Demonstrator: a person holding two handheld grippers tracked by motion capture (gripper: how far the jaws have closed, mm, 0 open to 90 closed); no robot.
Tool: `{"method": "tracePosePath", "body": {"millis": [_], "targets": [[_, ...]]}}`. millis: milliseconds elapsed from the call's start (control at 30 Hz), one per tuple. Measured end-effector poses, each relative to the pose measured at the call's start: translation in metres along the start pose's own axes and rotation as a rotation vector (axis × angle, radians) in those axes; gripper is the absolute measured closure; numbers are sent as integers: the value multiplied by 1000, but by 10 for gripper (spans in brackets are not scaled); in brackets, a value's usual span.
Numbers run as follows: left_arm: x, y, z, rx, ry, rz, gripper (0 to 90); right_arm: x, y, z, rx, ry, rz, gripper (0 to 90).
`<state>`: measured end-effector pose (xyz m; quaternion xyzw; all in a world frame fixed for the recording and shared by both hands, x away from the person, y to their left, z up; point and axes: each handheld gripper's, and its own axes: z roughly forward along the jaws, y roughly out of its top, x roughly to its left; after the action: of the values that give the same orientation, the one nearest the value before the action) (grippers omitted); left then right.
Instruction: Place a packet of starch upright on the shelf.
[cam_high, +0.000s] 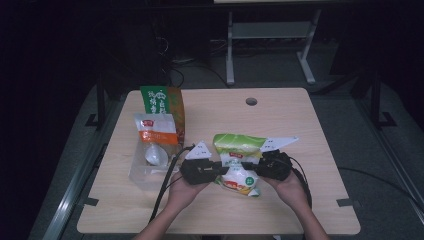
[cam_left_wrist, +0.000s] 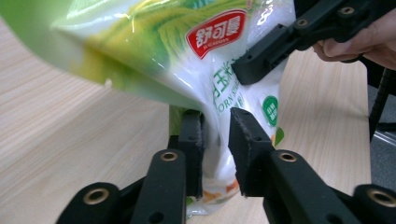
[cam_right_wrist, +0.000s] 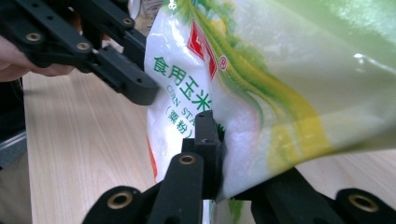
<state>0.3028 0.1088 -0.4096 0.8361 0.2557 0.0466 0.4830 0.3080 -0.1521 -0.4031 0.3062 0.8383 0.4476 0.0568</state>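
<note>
A corn starch bag (cam_high: 237, 145), white with green and yellow print and a red logo, is held just above the middle of the table. My left gripper (cam_high: 224, 170) is shut on its left side and my right gripper (cam_high: 248, 166) on its right side, the two facing each other. In the left gripper view the jaws pinch a thin fold of the bag (cam_left_wrist: 187, 46) at my left gripper (cam_left_wrist: 215, 135). In the right gripper view the bag (cam_right_wrist: 261, 70) hides one jaw of my right gripper (cam_right_wrist: 219, 140).
A clear plastic bin (cam_high: 142, 172) at the table's left holds a bag with an orange label (cam_high: 155, 134). A green and orange packet (cam_high: 162, 102) stands behind it. A cable hole (cam_high: 251, 101) sits near the far edge. Cables trail off the front edge.
</note>
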Motion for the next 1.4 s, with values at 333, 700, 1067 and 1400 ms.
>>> {"method": "tracePosePath", "body": {"millis": [333,700,1067,1400], "targets": [[-13,-6,-19,11,48,54,565,-6,1,-4,-37,59,81,889],[-19,-26,-41,7,33,51,513,-2,14,-6,-44,85,83,892],[-27,-45,-58,7,21,43,476,4,36,-5,-61,108,76,893],[-32,-57,-67,10,17,40,469,11,58,-3,-83,146,61,894]]}}
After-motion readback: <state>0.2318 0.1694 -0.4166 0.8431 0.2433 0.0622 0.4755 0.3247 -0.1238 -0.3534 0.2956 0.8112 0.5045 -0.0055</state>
